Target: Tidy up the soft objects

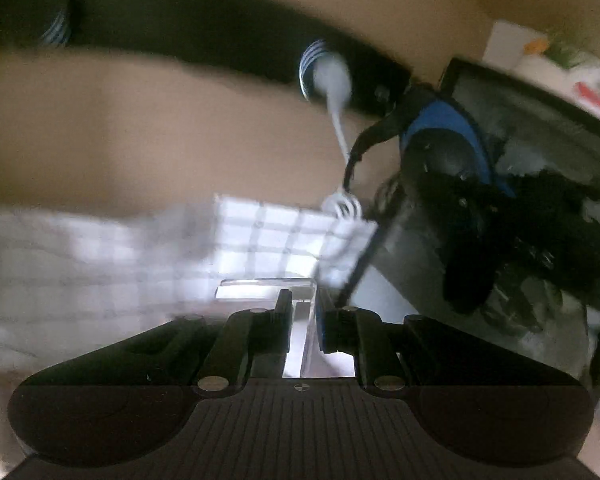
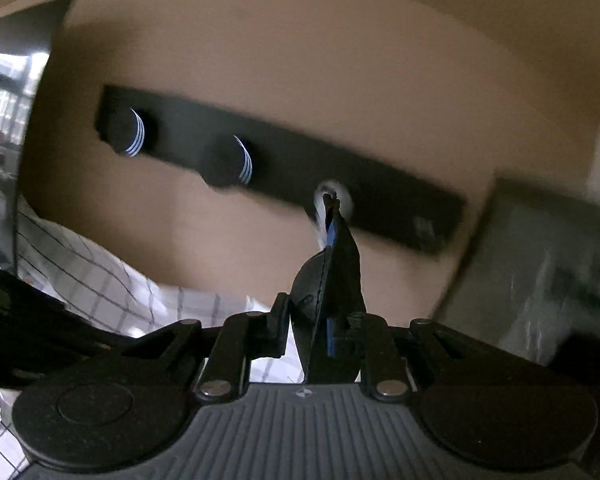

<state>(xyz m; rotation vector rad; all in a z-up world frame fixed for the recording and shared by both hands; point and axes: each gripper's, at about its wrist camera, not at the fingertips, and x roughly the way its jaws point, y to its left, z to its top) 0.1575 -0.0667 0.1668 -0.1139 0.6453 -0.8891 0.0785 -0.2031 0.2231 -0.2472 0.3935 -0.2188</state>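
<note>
Black cloth (image 2: 334, 268) with a blue lining, clamped between the nearly closed fingers of the right gripper (image 2: 320, 320) and standing up from them on edge. Narrows upward to a strap tip touching a white hook (image 2: 342, 200) on a black rail (image 2: 284, 148). Two dark round pegs (image 2: 230, 164) with blue and white stripes further left on that rail, against a tan wall (image 2: 300, 60). Left gripper (image 1: 306, 312) drawn almost together on a clear plastic piece (image 1: 260, 290), with a thin black strap (image 1: 358, 264) running down to its right finger; cannot tell whether the strap is pinched. White checked cloth (image 1: 268, 236) just beyond, below the rail. Dark-framed box (image 1: 540, 120) to the right, contents too blurred to tell.
</note>
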